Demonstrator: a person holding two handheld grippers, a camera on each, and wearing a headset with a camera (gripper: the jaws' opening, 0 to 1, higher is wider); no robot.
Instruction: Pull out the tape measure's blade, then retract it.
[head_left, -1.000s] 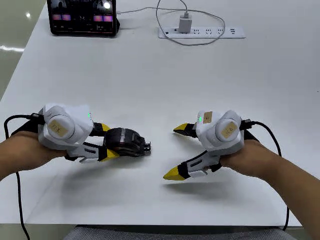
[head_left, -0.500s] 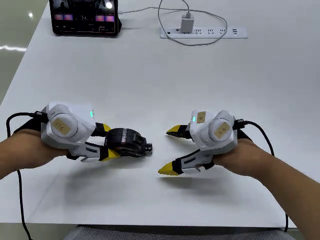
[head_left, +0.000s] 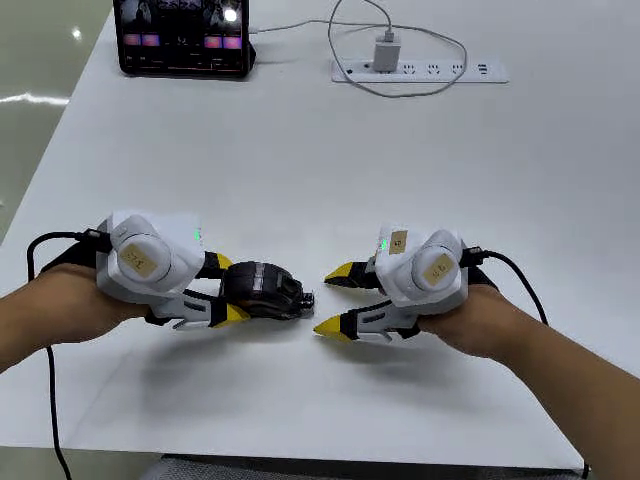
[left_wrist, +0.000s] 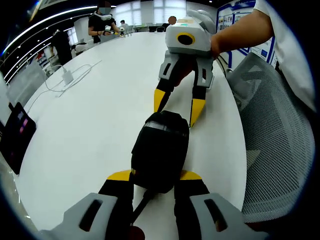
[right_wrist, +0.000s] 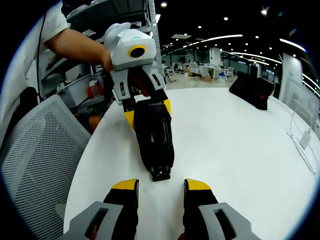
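Item 1: left gripper (head_left: 229, 289), held in the person's left hand (head_left: 58, 306), its 2 yellow-tipped jaws clamped on the sides of the tape measure (head_left: 262, 290). The tape measure is a black case low on the white table (head_left: 300, 160), near the front edge, with its blade mouth turned toward the other gripper. In the left gripper view the case runs straight ahead from between the jaws. No blade is drawn out; the small end hook sits at the mouth of the case. Item 2: right gripper (head_left: 330, 300), held in the person's right hand (head_left: 482, 320), facing the left one, with its 2 jaws set moderately apart and nothing between them. In the right gripper view the hook end of the case lies just ahead of the gap between the yellow tips, close to them, with a strip of table showing between. Item 3: further fittings. At the far edge of the table stand a dark tablet (head_left: 185, 40) with a lit screen and a white power strip (head_left: 420, 70), with a white charger (head_left: 388, 50) plugged in and a looping white cable (head_left: 440, 45). A grey mesh chair (left_wrist: 270, 125) stands at the near side of the table.
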